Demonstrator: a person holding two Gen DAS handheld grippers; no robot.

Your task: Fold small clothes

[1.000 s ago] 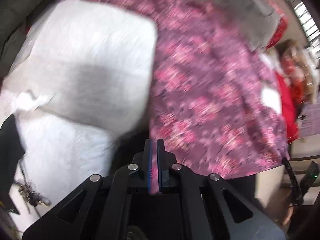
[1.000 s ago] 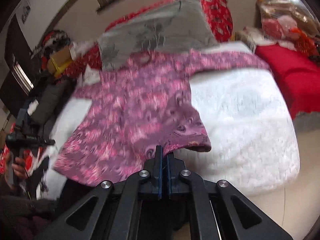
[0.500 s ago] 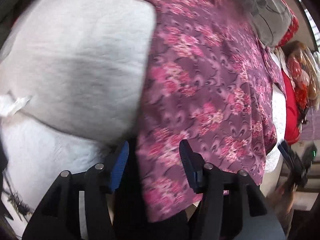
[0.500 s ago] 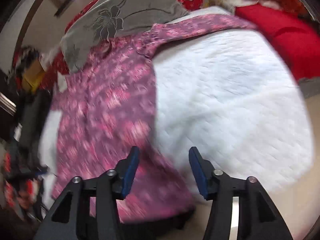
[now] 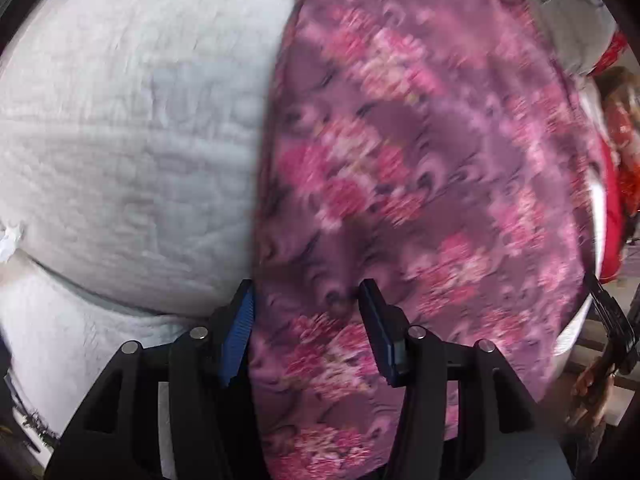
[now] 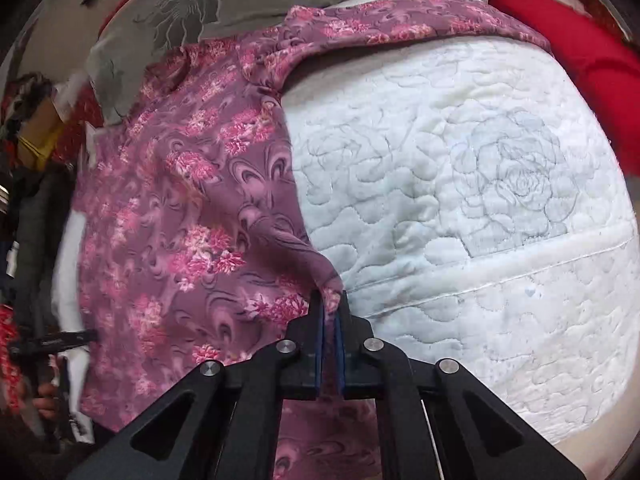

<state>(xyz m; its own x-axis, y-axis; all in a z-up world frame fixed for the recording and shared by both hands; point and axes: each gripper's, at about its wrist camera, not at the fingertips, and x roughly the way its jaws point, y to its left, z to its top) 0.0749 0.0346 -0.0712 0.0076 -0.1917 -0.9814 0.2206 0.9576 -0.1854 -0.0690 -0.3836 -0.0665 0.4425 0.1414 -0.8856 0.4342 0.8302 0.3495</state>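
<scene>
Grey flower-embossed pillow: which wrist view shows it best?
Right wrist: the grey flower-embossed pillow lies sharp behind the purple floral top, embossed flower visible. Left wrist catches only a blurred grey sliver at the top-right edge.

A white quilted mattress (image 6: 460, 208) with stitched roses, a grey flowered pillow (image 6: 208, 8) and red bedding (image 6: 580, 52) beyond.

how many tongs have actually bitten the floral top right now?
1. The right tongs are closing, with a pinch of the purple-pink floral fabric top between their pads, at its edge beside the white quilted mattress. The left tongs straddle the fabric, open.
</scene>
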